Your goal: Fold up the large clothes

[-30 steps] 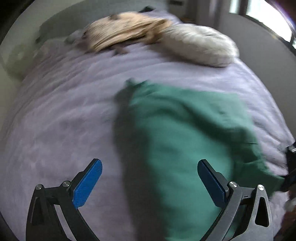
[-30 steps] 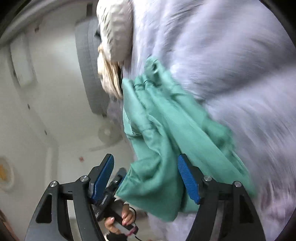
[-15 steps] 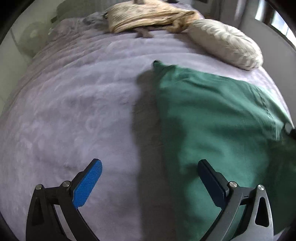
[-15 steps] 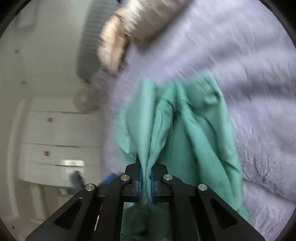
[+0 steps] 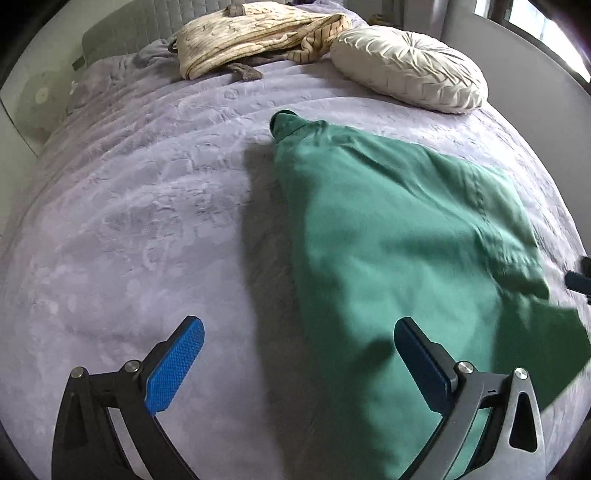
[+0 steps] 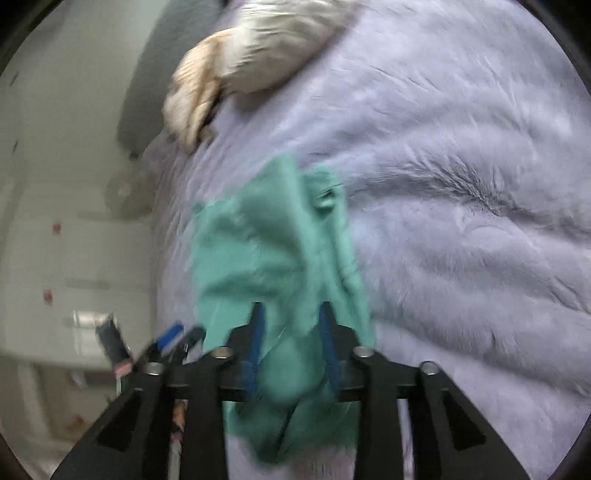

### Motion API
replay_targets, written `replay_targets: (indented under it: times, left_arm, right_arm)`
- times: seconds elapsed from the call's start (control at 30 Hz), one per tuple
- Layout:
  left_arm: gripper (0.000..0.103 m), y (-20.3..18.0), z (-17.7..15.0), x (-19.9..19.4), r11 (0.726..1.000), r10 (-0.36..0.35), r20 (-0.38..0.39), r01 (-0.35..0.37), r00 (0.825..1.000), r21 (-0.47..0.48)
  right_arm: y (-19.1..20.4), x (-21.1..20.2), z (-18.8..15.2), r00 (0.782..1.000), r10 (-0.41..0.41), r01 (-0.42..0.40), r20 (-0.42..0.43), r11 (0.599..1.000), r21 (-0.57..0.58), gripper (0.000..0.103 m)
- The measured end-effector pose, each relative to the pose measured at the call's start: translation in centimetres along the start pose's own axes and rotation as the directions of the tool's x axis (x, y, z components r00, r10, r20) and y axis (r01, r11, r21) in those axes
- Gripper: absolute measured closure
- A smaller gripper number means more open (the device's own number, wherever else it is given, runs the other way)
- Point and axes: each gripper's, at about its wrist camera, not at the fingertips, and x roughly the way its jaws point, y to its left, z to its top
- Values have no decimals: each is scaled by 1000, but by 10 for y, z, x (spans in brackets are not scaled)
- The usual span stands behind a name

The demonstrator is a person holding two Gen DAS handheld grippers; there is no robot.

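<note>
On the lavender bed (image 5: 155,206), the left hand-held gripper (image 5: 295,362) hovers wide open and empty; the green garment (image 5: 388,236) lies alongside, bunched between the right hand-held gripper's (image 6: 291,343) opening jaws, where it may slip free.

Ahead and left of the left tongs (image 5: 295,365) the bed (image 5: 147,229) lies bare and passable. A green garment (image 5: 399,236) covers the right side, under the right finger. Far ahead, a striped cloth heap (image 5: 255,33) and round cushion (image 5: 410,66) block the bed's head.
</note>
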Motion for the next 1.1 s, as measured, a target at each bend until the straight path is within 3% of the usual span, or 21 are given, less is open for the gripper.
replay_targets:
  times: [0.03, 0.17, 0.2, 0.27, 0.3, 0.37, 0.43, 0.57, 0.7, 0.8, 0.93, 0.97, 1.03, 1.1]
  left_arm:
    - [0, 3, -5, -5, 1000, -5, -3, 5, 1000, -2]
    - [0, 3, -23, -13, 999, -44, -28, 43, 999, -6]
    - [0, 1, -27, -13, 999, -49, -37, 49, 998, 2]
    - [0, -7, -39, -8, 999, -30, -63, 32, 998, 31]
    - [0, -8, -45, -8, 999, -29, -64, 31, 998, 39]
    - [0, -9, -58, -9, 998, -40, -54, 43, 998, 44]
    - [0, -8, -69, -8, 998, -63, -49, 65, 997, 28]
    - [0, -13, -84, -4, 997, -61, -55, 64, 997, 46]
    - [0, -18, -89, -10, 995, -46, -44, 49, 998, 82]
    - [0, -17, -88, -13, 996, -51, -50, 54, 997, 76]
    - [0, -16, -89, -11, 997, -51, -58, 54, 997, 53]
    - [0, -16, -89, -10, 998, -51, -60, 54, 997, 44]
    - [0, -16, -89, -11, 998, -49, -64, 51, 997, 36]
    - [0, -16, -91, -14, 998, -48, -62, 50, 997, 41]
  right_arm:
    - [10, -4, -7, 1000, 4, -5, -20, 999, -38, 45]
    - [35, -4, -25, 995, -10, -4, -100, 991, -135, 45]
    - [39, 1, -28, 992, -36, 17, -122, 989, -147, 50]
    - [41, 13, -36, 985, -107, 86, -138, 985, -149, 98]
    - [36, 15, -44, 980, -150, 131, -135, 982, -135, 100]
    - [27, 13, -58, 971, -222, 210, -87, 969, -132, 100]
    - [-1, 13, -76, 961, -262, 259, -83, 965, -53, 101]
    - [-50, 33, -105, 961, -251, 259, -117, 964, 64, 101]
    - [-51, 25, -111, 968, -236, 244, -85, 963, 113, 101]
    - [-41, -2, -109, 980, -198, 201, -38, 970, 134, 97]
    - [-8, -37, -86, 974, -215, 210, 74, 976, 64, 92]
    - [-3, -35, -76, 977, -200, 196, 69, 979, 54, 90]
    - [0, -19, -58, 979, -199, 198, 46, 980, 29, 77]
    - [4, -1, -46, 978, -206, 206, 18, 978, 6, 75]
